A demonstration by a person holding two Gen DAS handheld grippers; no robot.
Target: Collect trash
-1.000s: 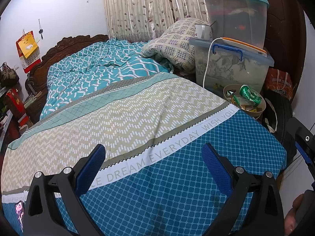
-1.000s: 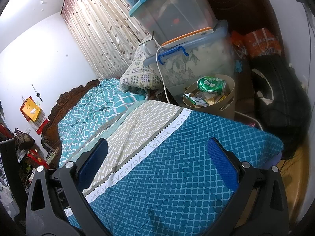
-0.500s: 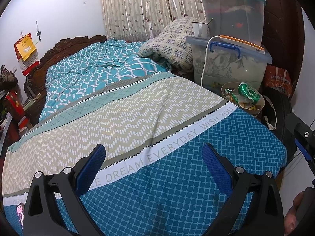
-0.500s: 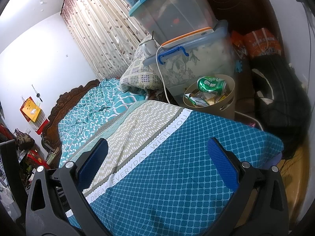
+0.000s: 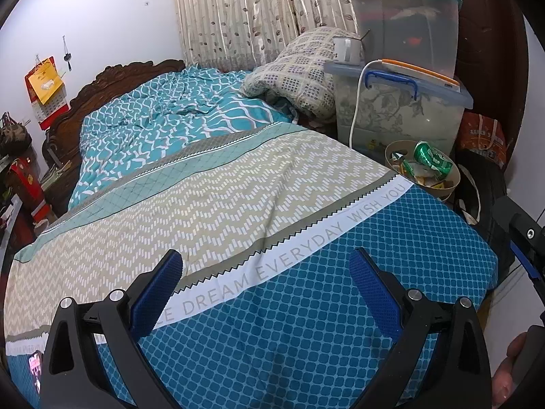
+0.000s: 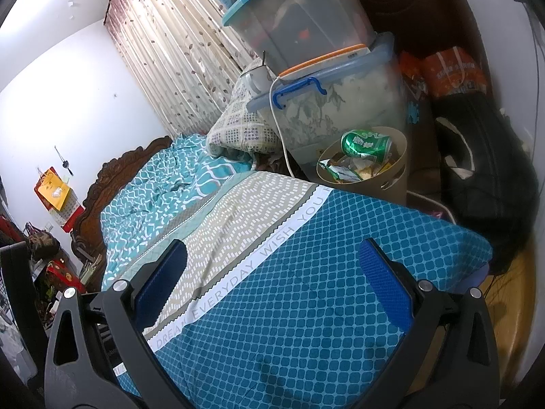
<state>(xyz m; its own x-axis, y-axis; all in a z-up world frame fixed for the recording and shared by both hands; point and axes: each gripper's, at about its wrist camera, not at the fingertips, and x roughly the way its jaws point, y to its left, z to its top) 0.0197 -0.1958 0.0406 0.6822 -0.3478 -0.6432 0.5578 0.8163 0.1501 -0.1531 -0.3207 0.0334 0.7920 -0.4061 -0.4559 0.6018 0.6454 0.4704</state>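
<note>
A tan round bin [image 5: 453, 184] [image 6: 398, 177] stands on the floor by the bed's far right side. It holds wrappers and a green can [image 5: 432, 159] [image 6: 366, 145] lying on top. My left gripper [image 5: 265, 272] hangs open over the foot of the bed, nothing between its blue pads. My right gripper [image 6: 272, 262] is also open and empty above the blue-patterned cover, with the bin well beyond it. The bed cover [image 5: 221, 197] shows no loose trash in either view.
Stacked clear storage boxes [image 5: 398, 112] with a white cable stand behind the bin. A folded quilt [image 5: 296, 78] lies at the head side. A black bag [image 6: 483, 177] and orange bags [image 6: 453, 71] sit right of the bin. A carved headboard [image 5: 112, 81] and clutter fill the left.
The left wrist view has drawn back and tilted up slightly, so the bin and boxes sit a little smaller and higher. The right gripper has stayed still. Both stay open.
</note>
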